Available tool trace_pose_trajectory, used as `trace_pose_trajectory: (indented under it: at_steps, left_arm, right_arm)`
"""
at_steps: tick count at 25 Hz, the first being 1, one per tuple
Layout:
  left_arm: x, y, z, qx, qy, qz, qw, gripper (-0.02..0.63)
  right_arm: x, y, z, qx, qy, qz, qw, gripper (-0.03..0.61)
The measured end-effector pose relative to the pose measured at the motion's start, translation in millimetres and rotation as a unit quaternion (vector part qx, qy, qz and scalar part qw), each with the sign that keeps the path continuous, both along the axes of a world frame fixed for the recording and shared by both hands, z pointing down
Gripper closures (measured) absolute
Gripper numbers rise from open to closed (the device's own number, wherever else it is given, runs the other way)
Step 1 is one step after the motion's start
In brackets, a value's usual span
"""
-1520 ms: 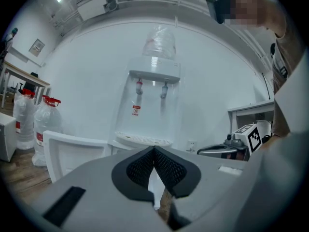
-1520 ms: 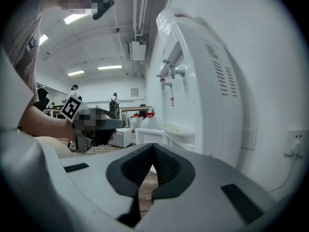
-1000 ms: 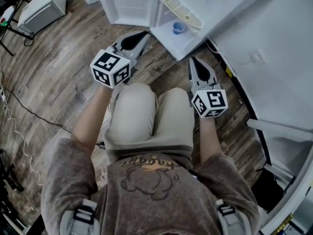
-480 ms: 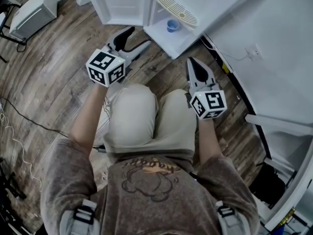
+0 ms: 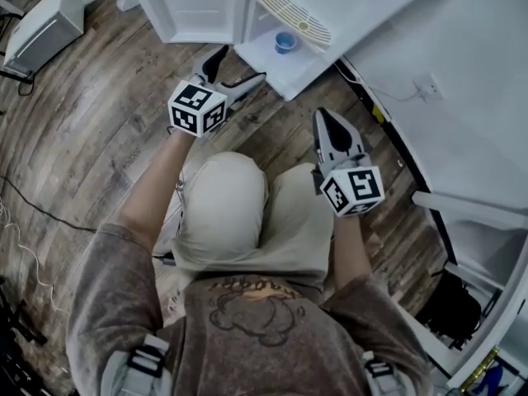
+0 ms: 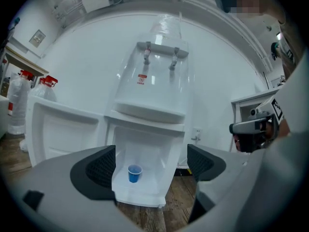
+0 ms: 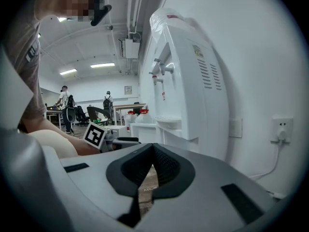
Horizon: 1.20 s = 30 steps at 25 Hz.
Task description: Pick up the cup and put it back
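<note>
The cup [image 5: 285, 41] is small and blue, tapering from a wider round rim to a narrower base. It stands upright, mouth up, on the white floor of the open lower compartment [image 5: 290, 71] of a white water dispenser [image 5: 346, 7]. In the head view it sits near 12 o'clock. In the left gripper view the cup [image 6: 134, 173] shows between 6 and 7 o'clock, a little left of the middle of the compartment floor, apart from the walls. The compartment's door [image 6: 63, 129] stands swung open at the cup's 9 o'clock.
</note>
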State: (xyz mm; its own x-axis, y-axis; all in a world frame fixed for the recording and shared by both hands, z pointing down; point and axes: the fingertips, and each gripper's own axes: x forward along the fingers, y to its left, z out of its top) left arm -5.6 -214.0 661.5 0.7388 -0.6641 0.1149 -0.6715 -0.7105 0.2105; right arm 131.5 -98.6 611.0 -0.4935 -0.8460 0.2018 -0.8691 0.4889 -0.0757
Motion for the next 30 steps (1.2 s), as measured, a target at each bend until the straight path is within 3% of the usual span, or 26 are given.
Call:
trace_pose_trajectory:
  at_steps: [11,30]
  left_arm:
    - [46.1,-66.7,94.2,-0.04,-0.031,0.011,0.9987,0.17]
    - [120.1,-153.3,224.1,-0.047,-0.105,0.045,0.9924,0.173]
  right_arm:
    - [11.1,-7.2,17.0,-0.017,-0.021,0.01,1.0,0.577]
    - [4.4,-12.6,51.7,-0.045,-0.05,0.022,0.997,0.577]
